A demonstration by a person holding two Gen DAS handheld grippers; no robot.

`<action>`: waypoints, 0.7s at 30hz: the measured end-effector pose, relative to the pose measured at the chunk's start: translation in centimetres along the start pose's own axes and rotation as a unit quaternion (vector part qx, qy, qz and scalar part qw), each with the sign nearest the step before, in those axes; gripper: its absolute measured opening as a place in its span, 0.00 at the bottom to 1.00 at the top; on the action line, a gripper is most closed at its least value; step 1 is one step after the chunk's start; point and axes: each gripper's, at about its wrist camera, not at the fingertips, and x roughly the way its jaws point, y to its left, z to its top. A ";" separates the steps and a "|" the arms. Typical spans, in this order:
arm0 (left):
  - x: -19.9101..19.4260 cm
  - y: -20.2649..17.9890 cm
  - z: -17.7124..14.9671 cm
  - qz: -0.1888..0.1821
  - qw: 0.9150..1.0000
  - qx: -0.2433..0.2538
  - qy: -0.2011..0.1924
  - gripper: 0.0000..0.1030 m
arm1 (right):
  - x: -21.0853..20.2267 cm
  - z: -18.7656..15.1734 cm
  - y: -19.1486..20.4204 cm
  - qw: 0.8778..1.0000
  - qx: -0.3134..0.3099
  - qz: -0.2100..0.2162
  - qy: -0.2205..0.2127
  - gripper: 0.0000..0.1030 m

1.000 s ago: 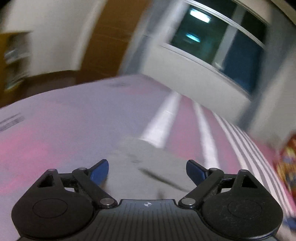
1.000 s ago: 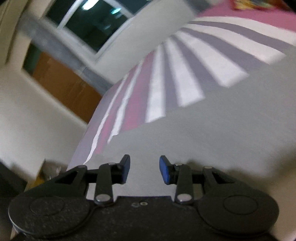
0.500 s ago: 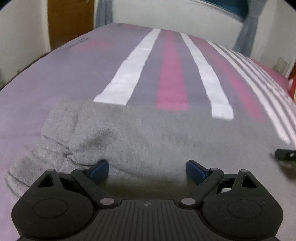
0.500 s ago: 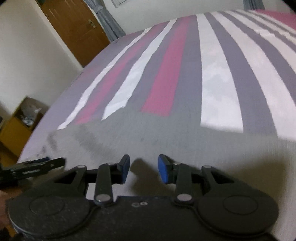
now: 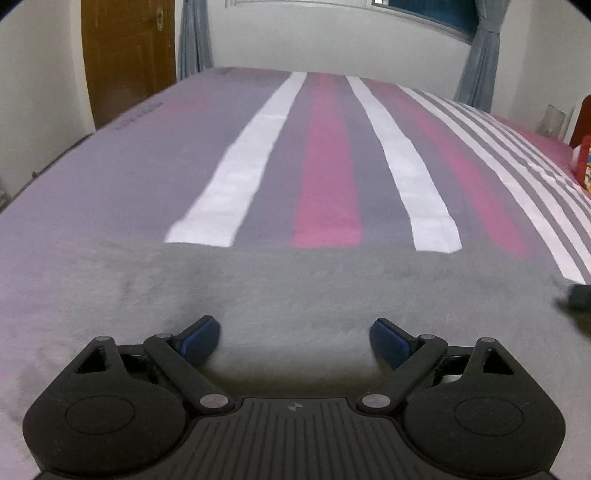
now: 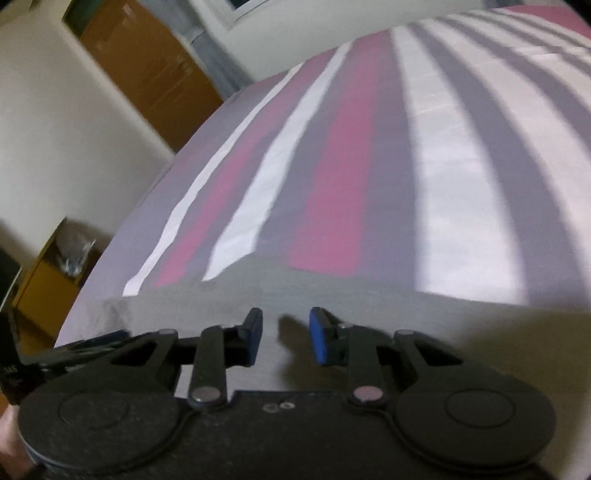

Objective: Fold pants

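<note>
The grey fleece pants (image 5: 295, 295) lie flat on the striped bedsheet (image 5: 325, 166), under both claws. My left gripper (image 5: 294, 341) gapes wide, empty; my right gripper (image 6: 286, 336) is closing, nothing pinched yet. Soft, light, floppy, I judge; grab the far hem at twelve o'clock.

A home bedroom: a wide bed (image 5: 147, 177) under a pink, grey and white striped sheet, a brown wooden door (image 5: 127, 55), grey curtains (image 5: 480, 55) beside a window (image 5: 432, 9), plain white walls.
</note>
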 end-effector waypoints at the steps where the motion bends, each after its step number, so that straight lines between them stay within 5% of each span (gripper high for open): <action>1: -0.6 0.4 -0.3 -0.002 1.000 0.002 -0.001 0.88 | -1.5 0.0 -1.3 1.000 0.008 -0.005 -0.006 0.30; 7: -3.6 2.1 -3.2 -0.016 1.000 0.024 -0.009 0.88 | -12.0 -1.8 -11.6 0.993 0.072 -0.070 -0.062 0.34; 13: -6.2 2.6 -5.0 -0.007 1.000 0.020 -0.015 0.88 | -22.1 -4.3 -22.8 0.959 0.206 -0.138 -0.136 0.31; 17: -7.9 2.5 -5.4 0.007 1.000 -0.001 -0.022 0.88 | -28.6 -6.2 -24.9 0.941 0.238 -0.171 -0.167 0.39; 21: -9.5 3.2 -6.4 0.019 0.999 -0.029 -0.035 0.88 | -33.6 -9.0 -23.6 0.944 0.219 -0.148 -0.198 0.39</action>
